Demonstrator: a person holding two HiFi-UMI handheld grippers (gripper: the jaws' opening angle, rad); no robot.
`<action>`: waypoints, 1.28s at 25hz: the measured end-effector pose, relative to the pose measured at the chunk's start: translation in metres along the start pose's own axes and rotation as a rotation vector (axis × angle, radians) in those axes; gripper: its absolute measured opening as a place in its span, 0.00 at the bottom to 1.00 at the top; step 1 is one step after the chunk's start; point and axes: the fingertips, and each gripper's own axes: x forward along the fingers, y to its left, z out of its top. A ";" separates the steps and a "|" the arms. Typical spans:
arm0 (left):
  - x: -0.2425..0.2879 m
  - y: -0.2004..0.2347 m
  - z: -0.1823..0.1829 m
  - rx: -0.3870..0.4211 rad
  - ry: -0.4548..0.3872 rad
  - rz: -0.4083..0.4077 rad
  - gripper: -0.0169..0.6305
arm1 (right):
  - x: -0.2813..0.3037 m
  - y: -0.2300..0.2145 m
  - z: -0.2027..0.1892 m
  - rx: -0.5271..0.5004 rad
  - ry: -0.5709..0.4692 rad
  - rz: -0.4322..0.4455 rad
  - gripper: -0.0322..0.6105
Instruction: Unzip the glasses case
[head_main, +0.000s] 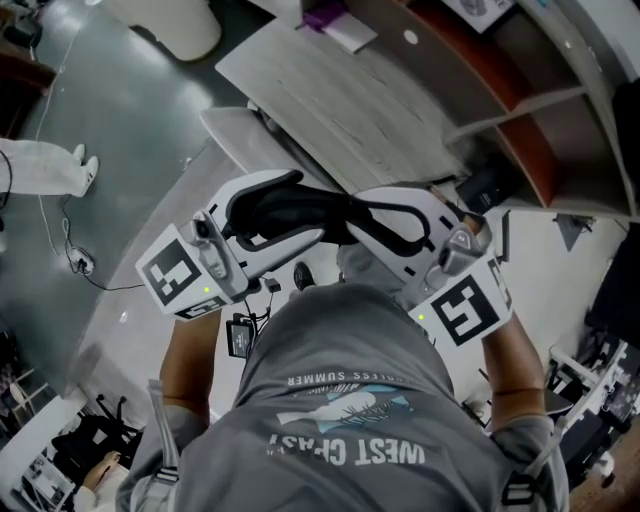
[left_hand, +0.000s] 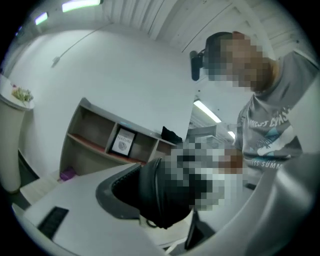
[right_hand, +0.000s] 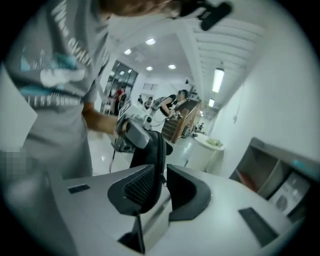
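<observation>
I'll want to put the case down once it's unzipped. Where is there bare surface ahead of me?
The wood-grain tabletop ahead is mostly bare, bordered by the purple item at its far edge and the shelf unit on its right. Closer in it is crowded: the left claw, the right claw and the glasses case between them fill the middle.

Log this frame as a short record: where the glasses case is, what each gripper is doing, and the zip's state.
glasses case: black, held in the air between both grippers
left gripper: shut on one end of the case
right gripper: jaws either side of the other end, along the zip; narrow gap shows at one pad
zip state: looks closed on the end seen in the right gripper view
task stage: unzipping not yet begun
</observation>
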 end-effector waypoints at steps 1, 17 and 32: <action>-0.002 -0.004 0.006 0.052 -0.023 0.016 0.41 | -0.003 -0.002 0.003 0.155 -0.055 0.012 0.20; -0.014 -0.023 0.022 0.089 -0.089 -0.134 0.41 | -0.017 -0.007 0.020 0.650 -0.373 0.300 0.21; -0.013 -0.043 0.013 0.280 0.063 -0.156 0.41 | -0.021 0.005 0.004 1.100 -0.332 0.456 0.10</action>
